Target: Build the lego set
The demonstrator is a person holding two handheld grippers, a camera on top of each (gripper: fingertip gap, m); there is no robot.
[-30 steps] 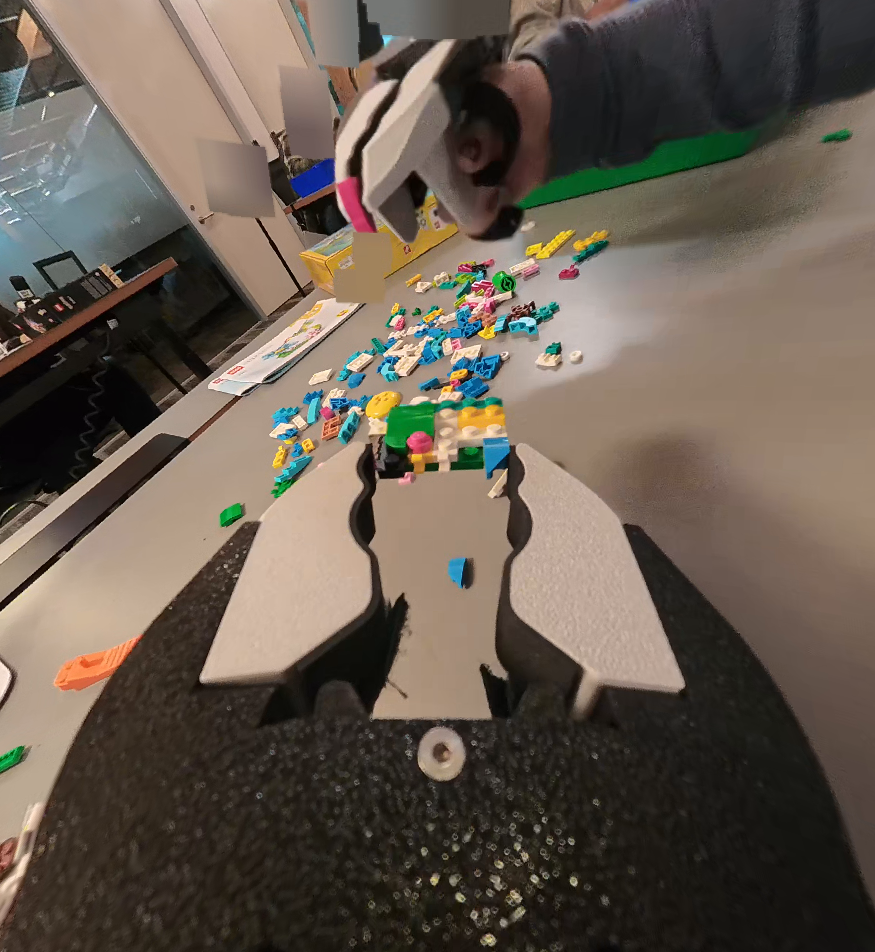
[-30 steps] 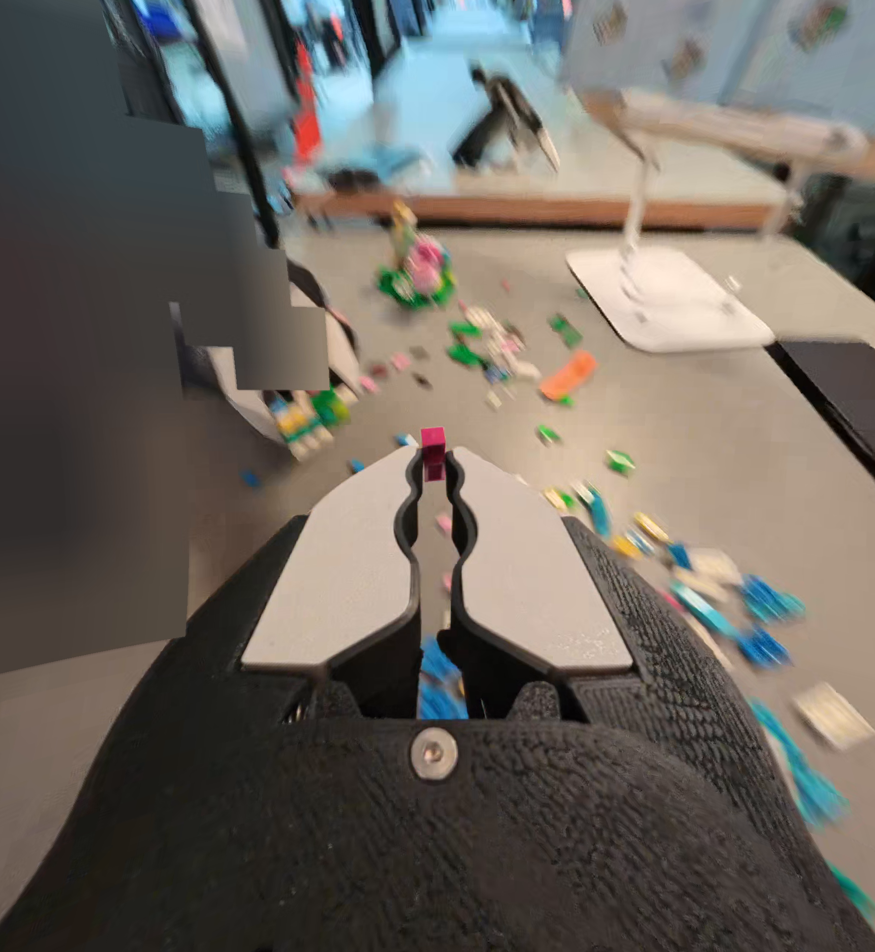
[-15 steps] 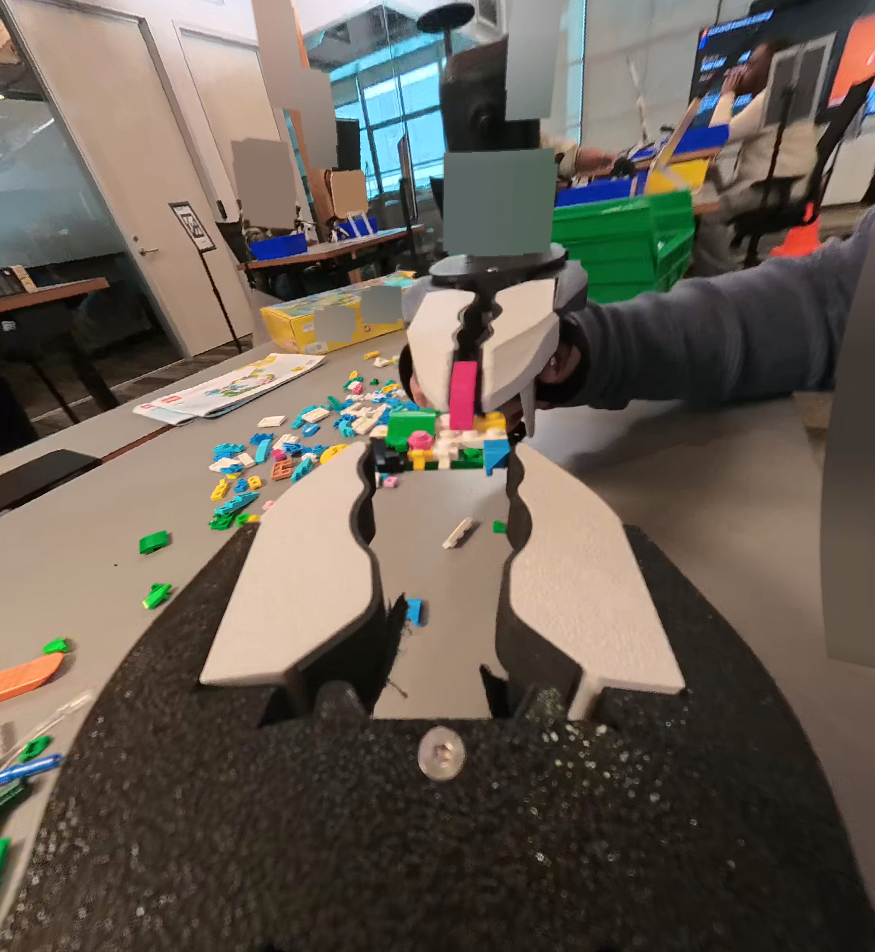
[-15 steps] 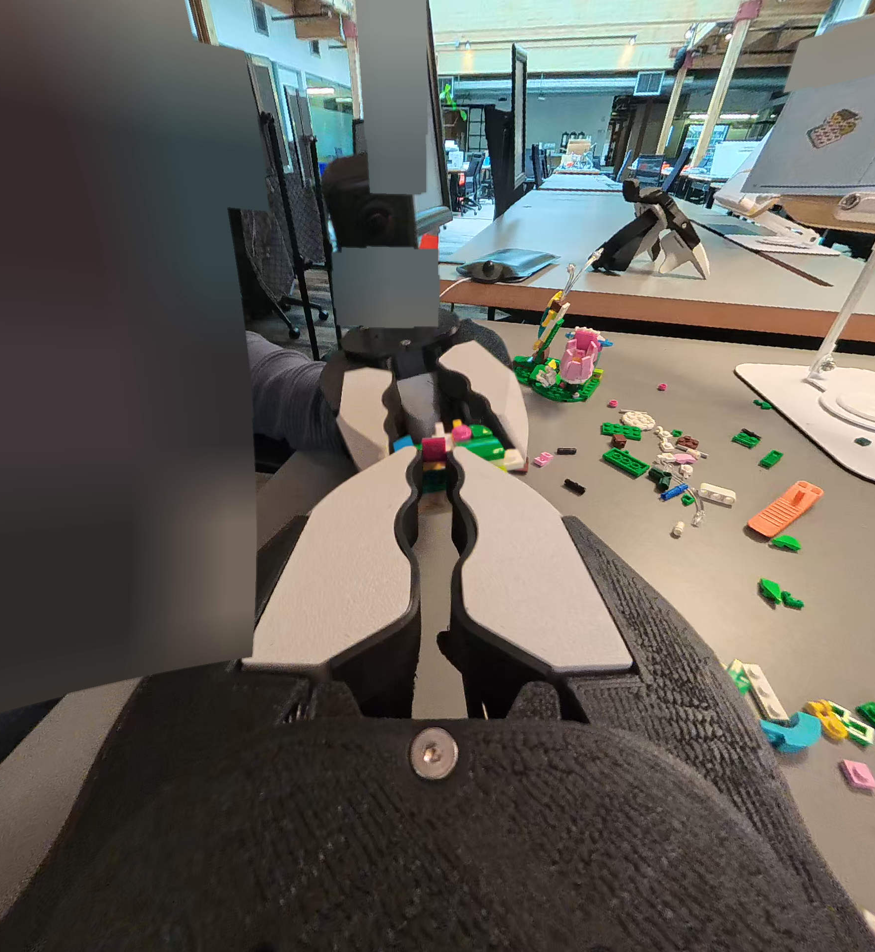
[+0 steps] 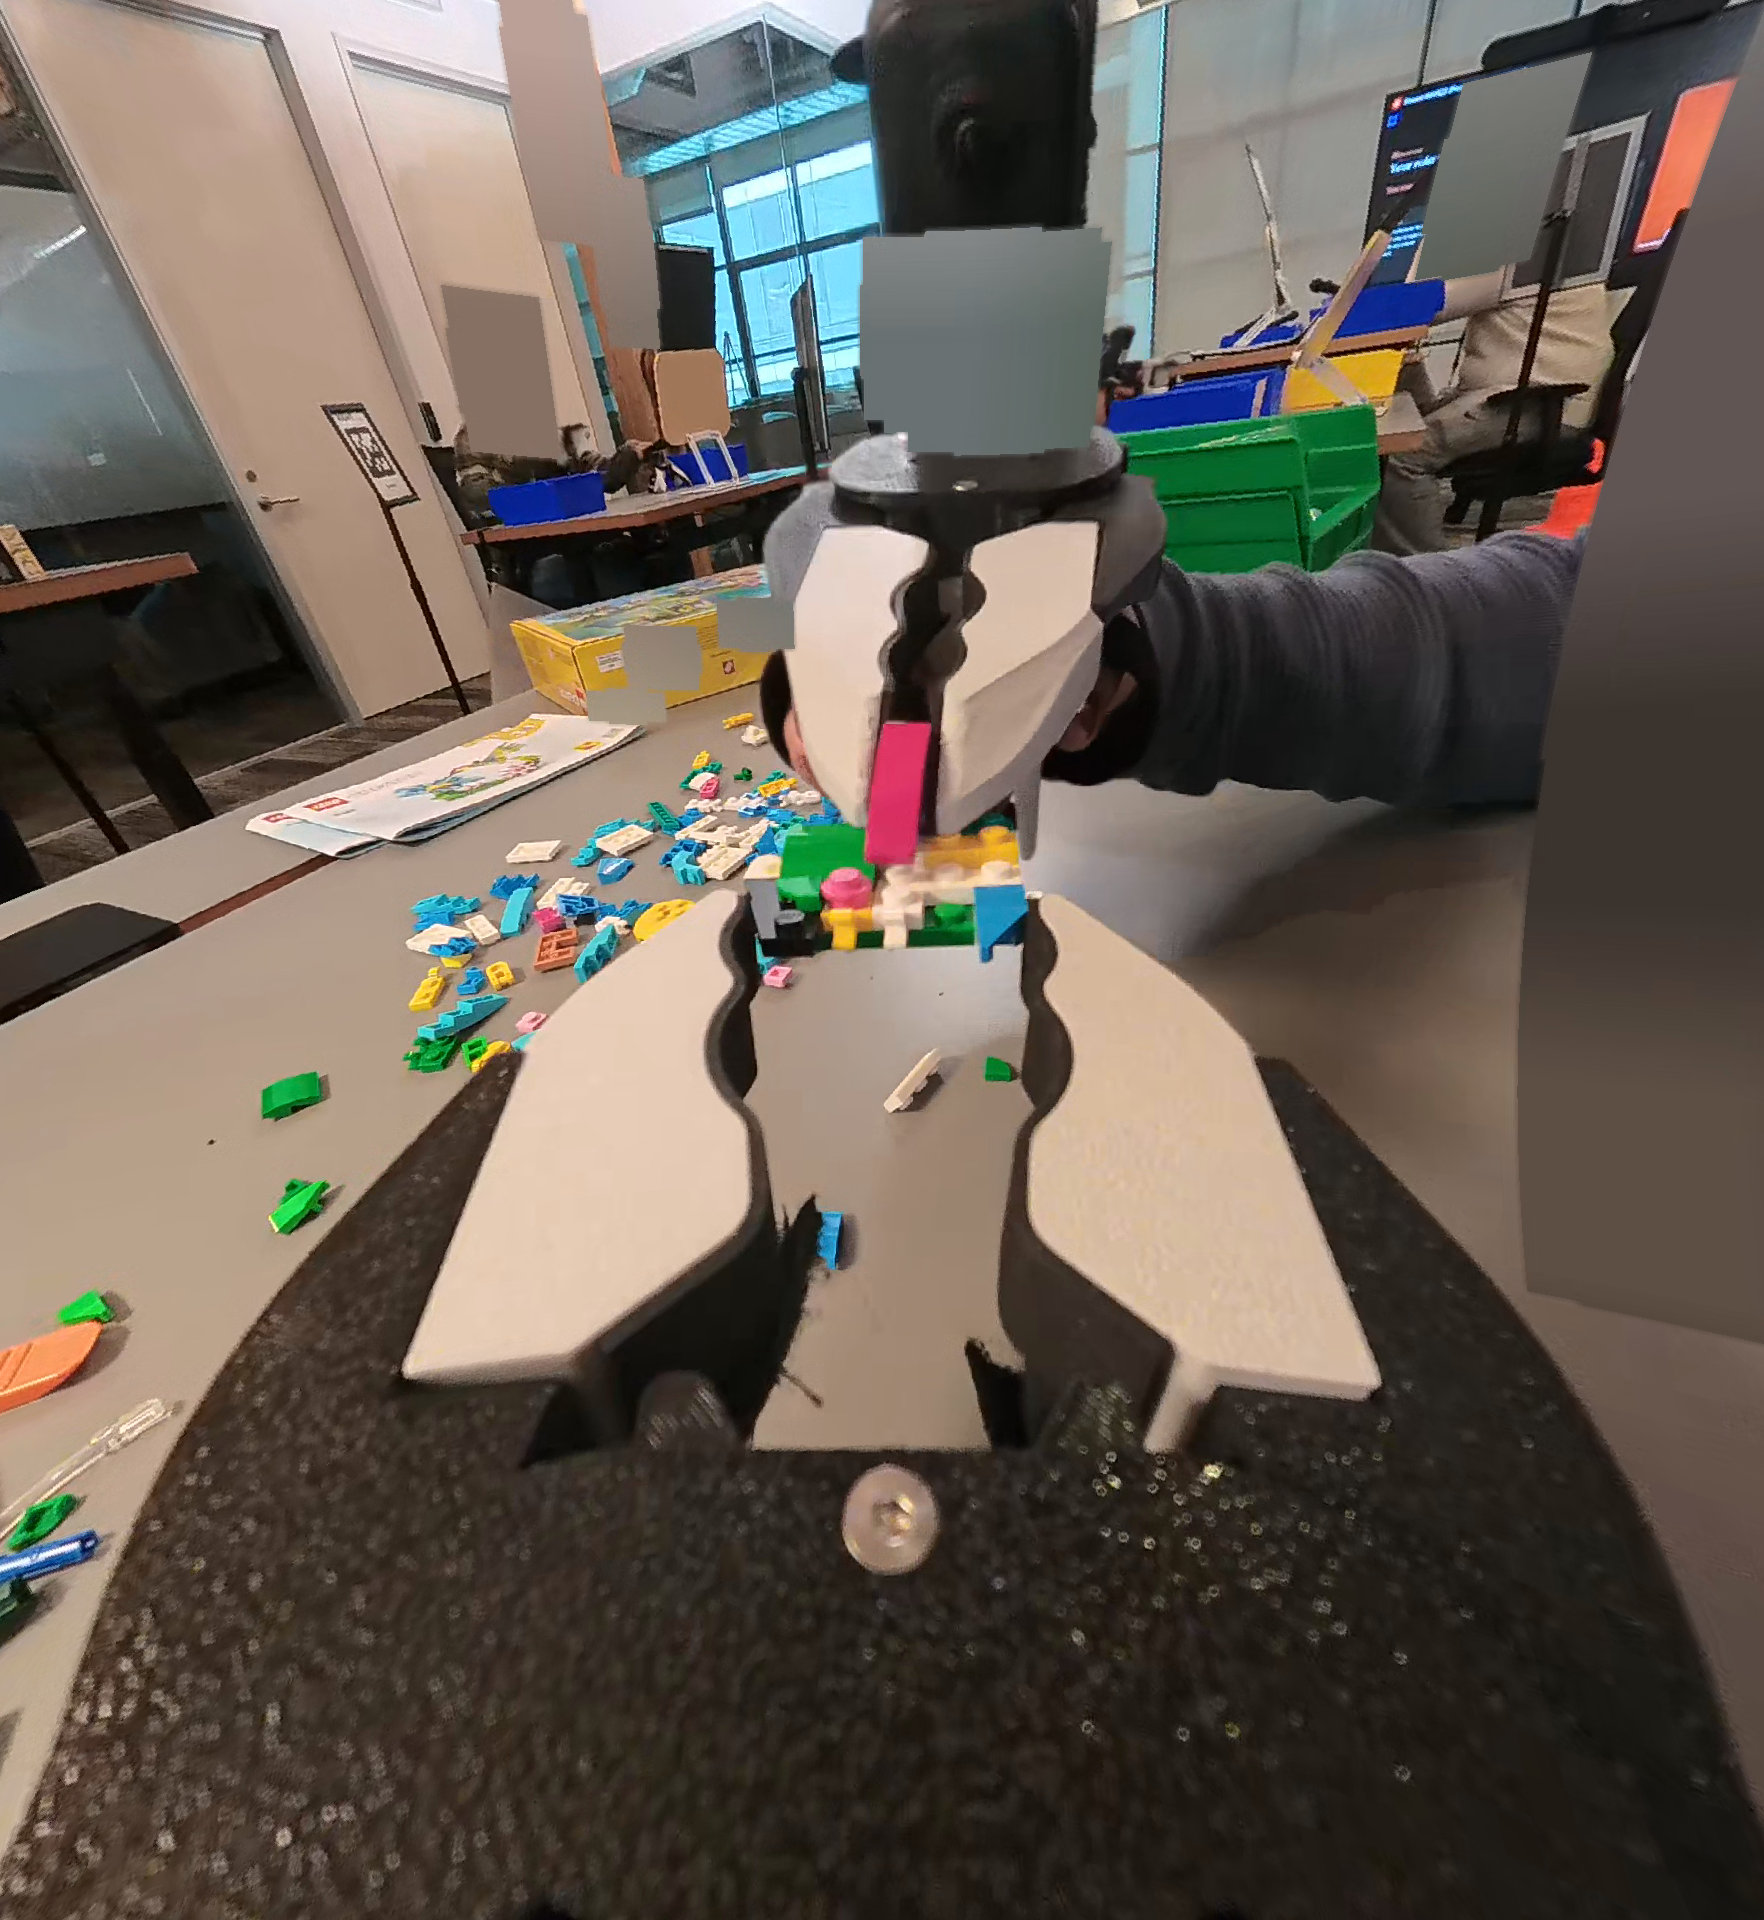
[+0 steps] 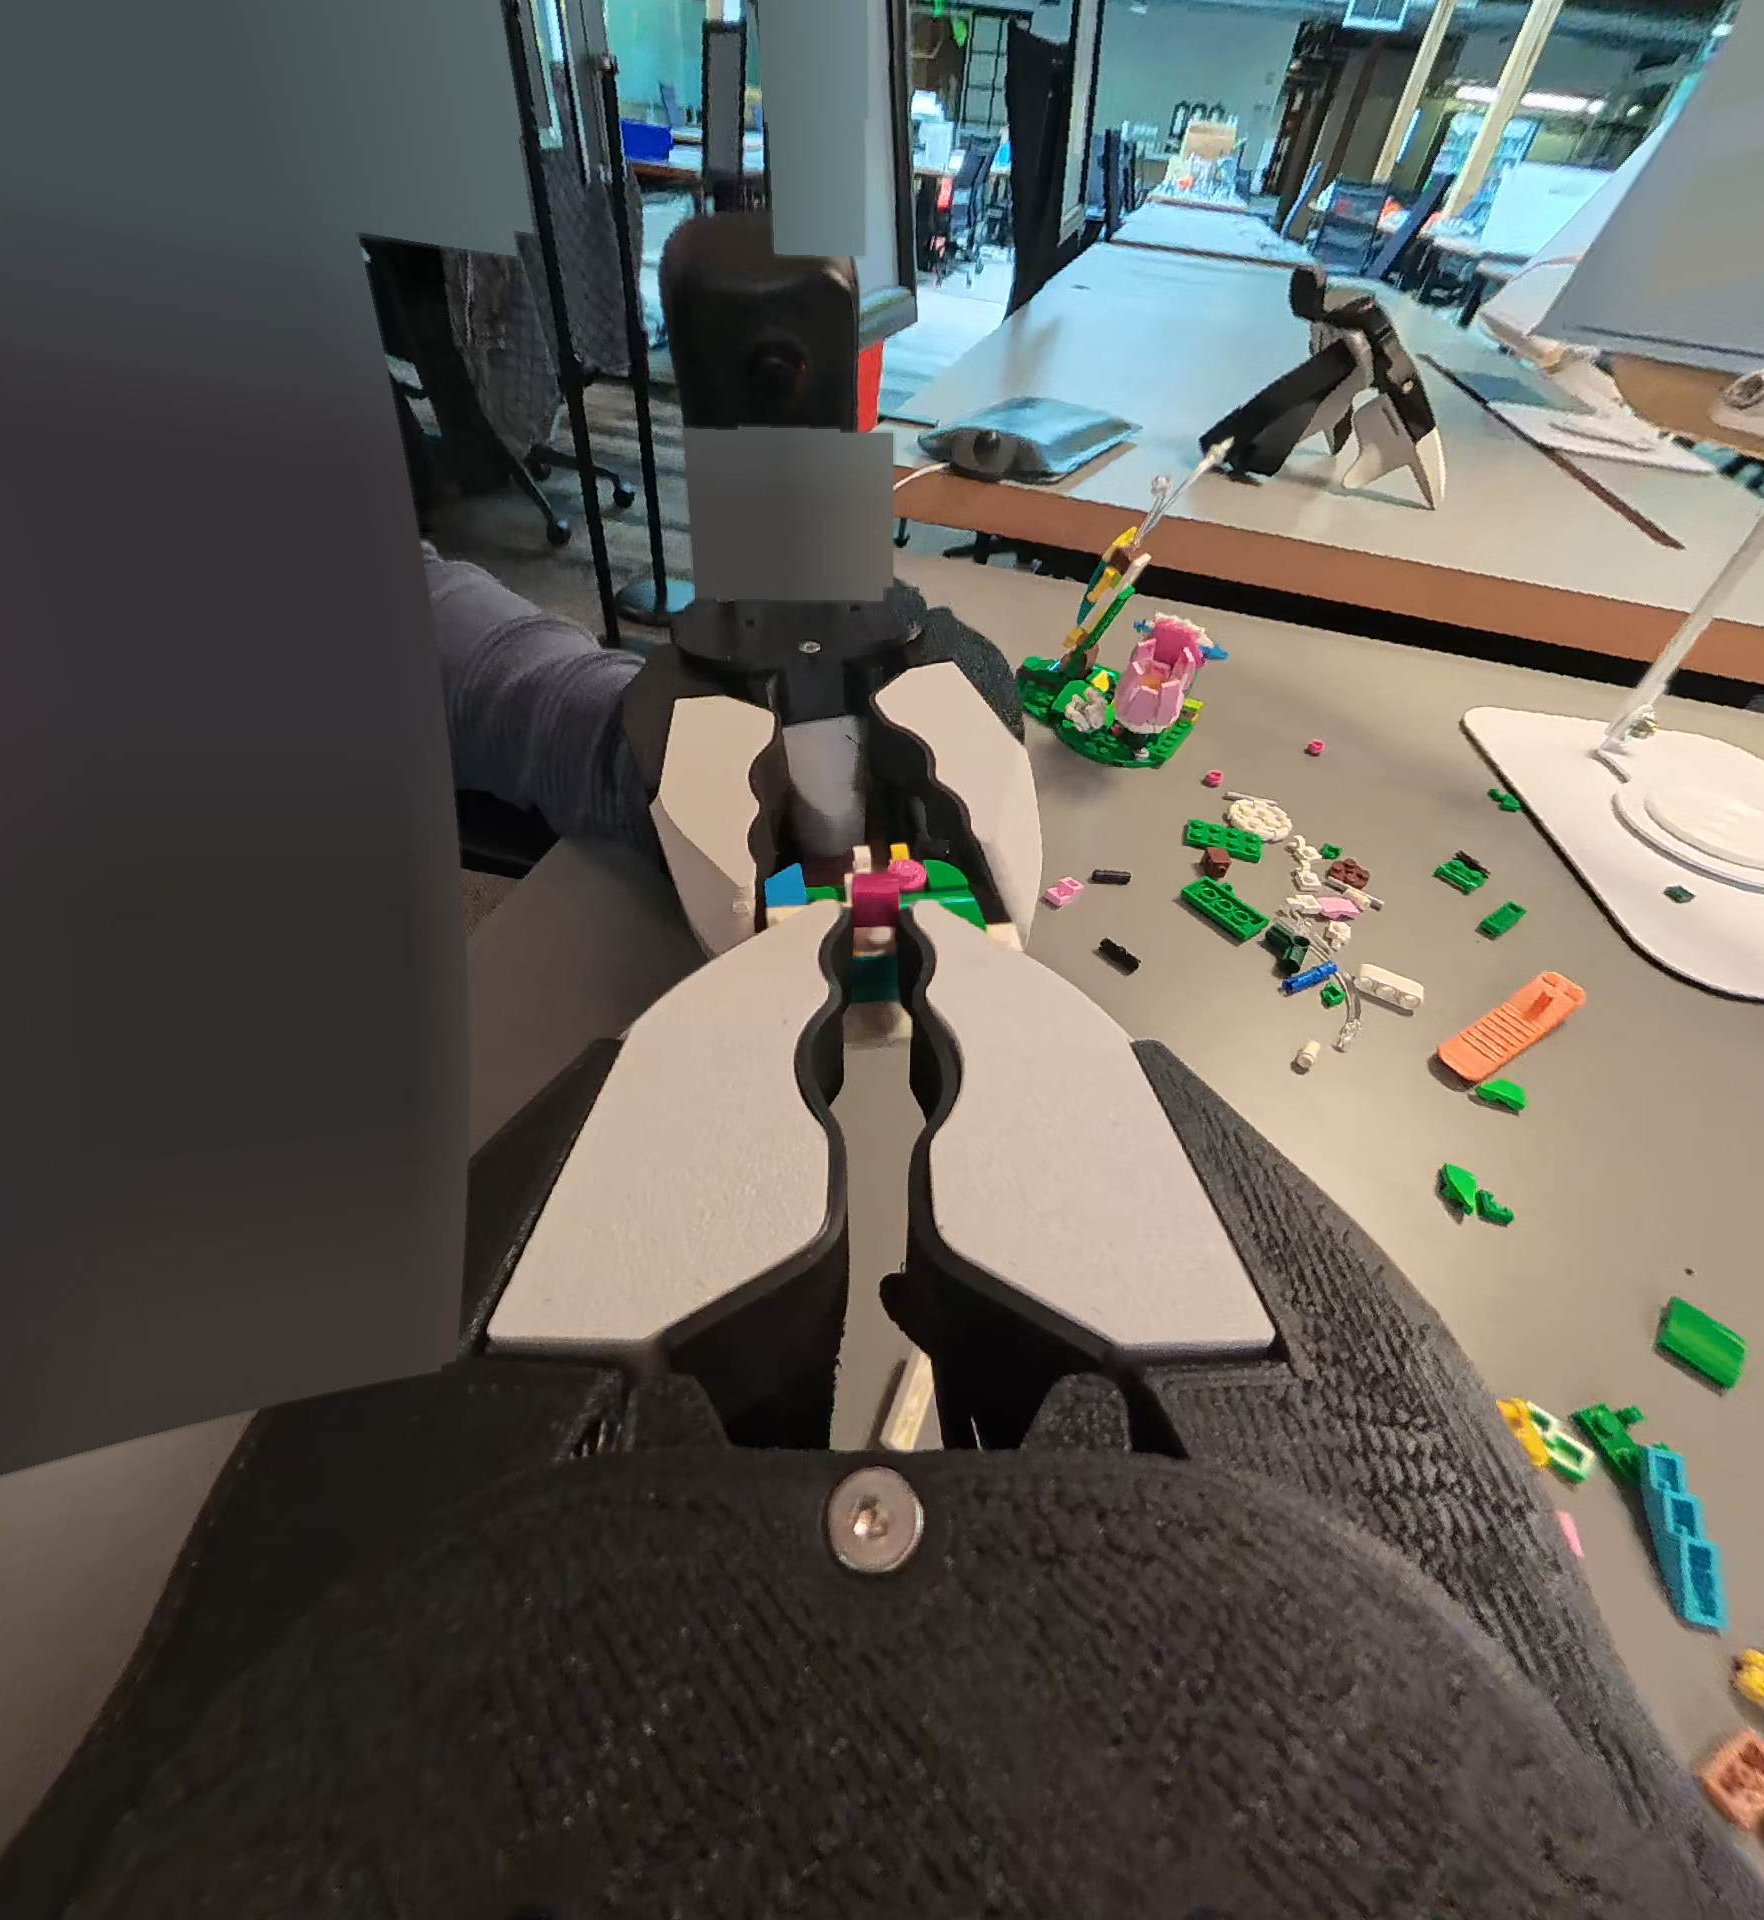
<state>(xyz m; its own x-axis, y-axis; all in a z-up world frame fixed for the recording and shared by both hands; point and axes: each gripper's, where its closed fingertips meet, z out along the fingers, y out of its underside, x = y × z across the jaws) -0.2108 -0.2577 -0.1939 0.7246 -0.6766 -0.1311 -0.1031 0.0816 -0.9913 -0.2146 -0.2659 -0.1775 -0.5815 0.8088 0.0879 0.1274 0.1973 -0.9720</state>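
Note:
My left gripper (image 5: 888, 925) is shut on a small multicoloured lego build (image 5: 893, 894), held by its sides between the fingertips just above the grey table (image 5: 1273, 987). My right gripper (image 6: 873, 920) is shut on a magenta brick (image 6: 876, 894). It faces the left gripper and holds the brick upright, its lower end at the top of the build. The left wrist view shows the right gripper (image 5: 899, 821) and the magenta brick (image 5: 897, 790) from the front. The right wrist view shows the build (image 6: 945, 883) between the left gripper's fingers (image 6: 712, 831).
Loose bricks (image 5: 587, 914) lie scattered left of the build, with an instruction booklet (image 5: 442, 774) and a yellow box (image 5: 587, 644) behind. An orange brick separator (image 6: 1512, 1023), a finished flower model (image 6: 1138, 696) and a white stand base (image 6: 1688, 831) lie on the table. Only a small space, under 4 cm, lies between the two pairs of fingers. The orange brick separator (image 6: 1512, 1023) is about 25 centimetres from both grippers' fingertips.
My right gripper came down from high above with the magenta brick and turned to face the left gripper. The brick now stands at the build's top. The left gripper tilted up, still holding the build.

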